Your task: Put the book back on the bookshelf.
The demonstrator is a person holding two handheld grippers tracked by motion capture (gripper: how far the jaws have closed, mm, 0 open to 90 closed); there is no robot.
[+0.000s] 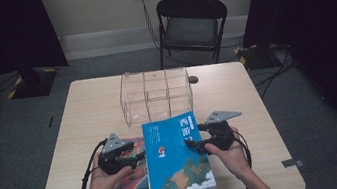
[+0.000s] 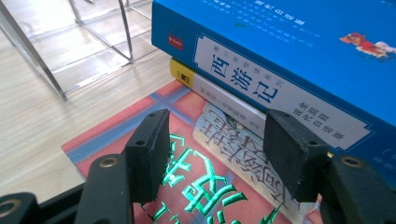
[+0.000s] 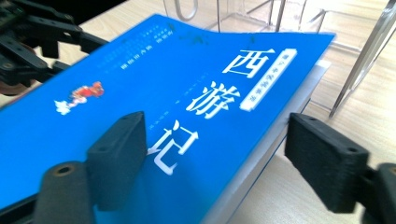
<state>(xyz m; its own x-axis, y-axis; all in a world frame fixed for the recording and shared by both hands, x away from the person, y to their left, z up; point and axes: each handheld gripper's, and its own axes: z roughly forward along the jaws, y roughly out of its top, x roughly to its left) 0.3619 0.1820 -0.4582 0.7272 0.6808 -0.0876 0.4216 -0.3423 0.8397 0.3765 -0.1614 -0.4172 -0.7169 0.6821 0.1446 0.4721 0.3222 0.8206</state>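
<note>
high view puts the left gripper [image 1: 137, 155] over the red book [image 1: 133, 164] at the desk's [image 1: 84, 117] near edge, the blue book [image 1: 176, 159] stacked partly on it just to the right, the clear organizer [image 1: 156, 96] behind, and the right gripper [image 1: 190, 144] at the blue book's right edge. to lift the blue book cleanly toward the organizer, i'd judge each side should slide its fingers squarely onto an edge before closing. left fingers [image 2: 148, 149] stand apart above the red cover, clamping nothing; right fingers [image 3: 116, 154] stand wide, straddling the blue book's edge without pressing it.
</note>
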